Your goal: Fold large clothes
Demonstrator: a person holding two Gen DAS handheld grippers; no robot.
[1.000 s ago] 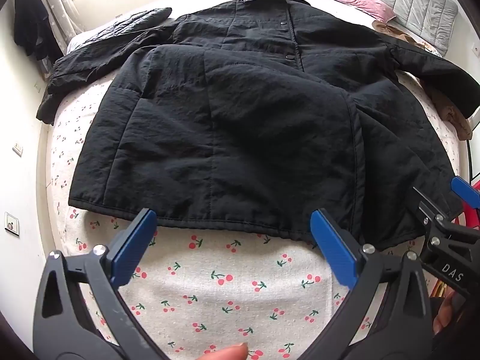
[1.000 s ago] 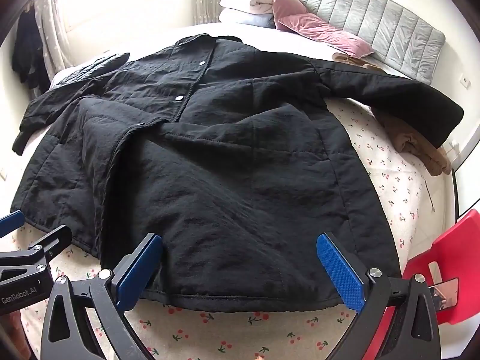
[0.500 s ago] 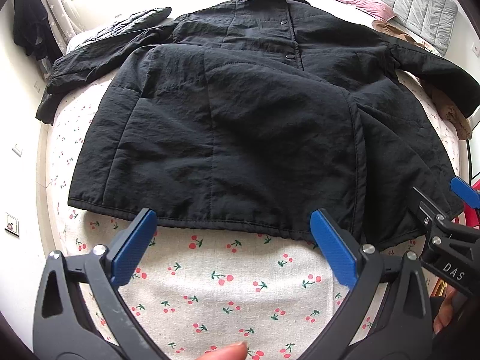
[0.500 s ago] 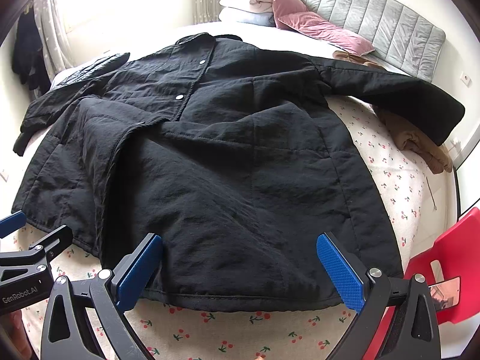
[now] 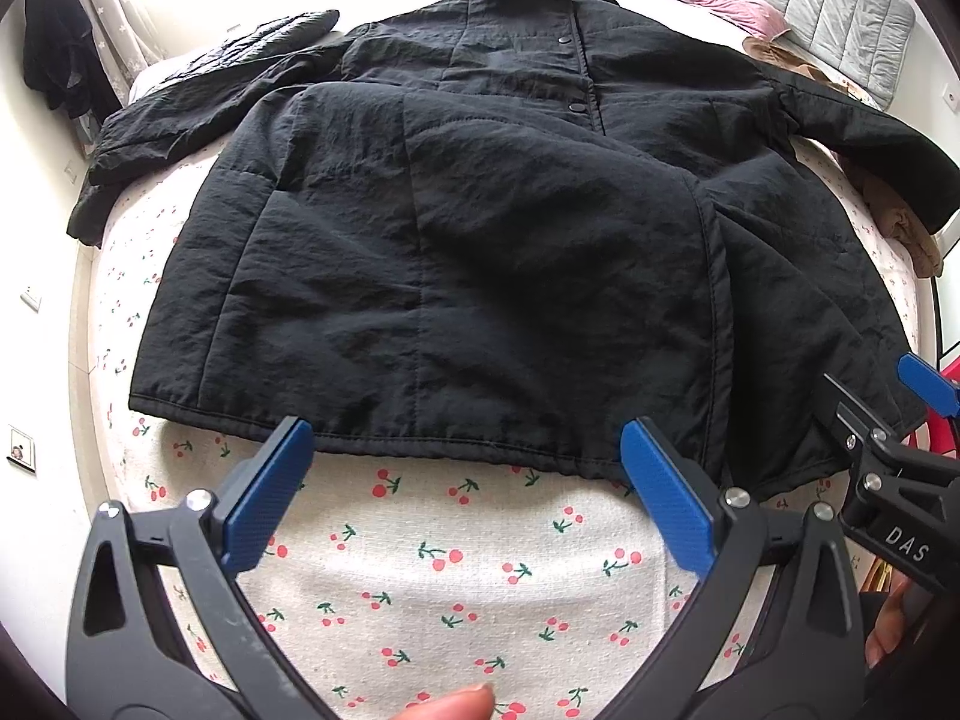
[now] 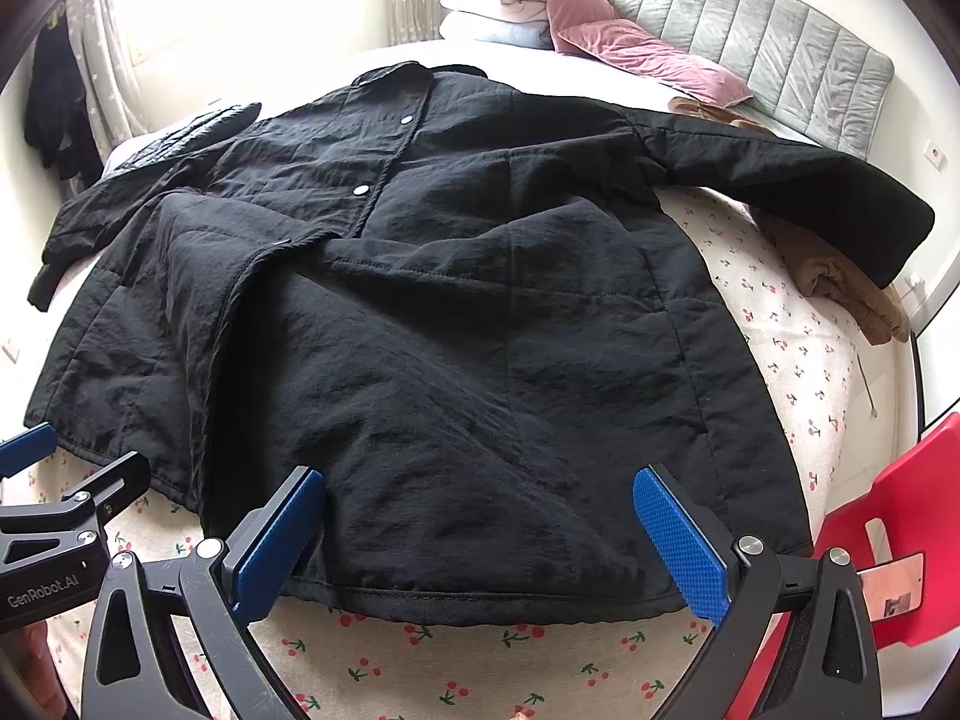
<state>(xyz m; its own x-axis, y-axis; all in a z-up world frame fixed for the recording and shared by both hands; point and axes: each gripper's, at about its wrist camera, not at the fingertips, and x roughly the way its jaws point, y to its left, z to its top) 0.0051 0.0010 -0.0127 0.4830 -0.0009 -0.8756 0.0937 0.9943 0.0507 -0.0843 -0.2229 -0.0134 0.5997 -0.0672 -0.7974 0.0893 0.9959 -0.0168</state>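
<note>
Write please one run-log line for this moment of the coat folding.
stage: pre-grasp | black coat: flat on bed sheet, unfolded | left gripper: open at hem | right gripper: open at hem

The coat (image 6: 468,312) hides most of the bed sheet (image 5: 456,570) and part of the brown garment (image 6: 840,276) at far right, the red chair (image 6: 900,516) is cut off by the right edge, and the dark clothes (image 5: 57,72) hanging far left are blurred.
</note>
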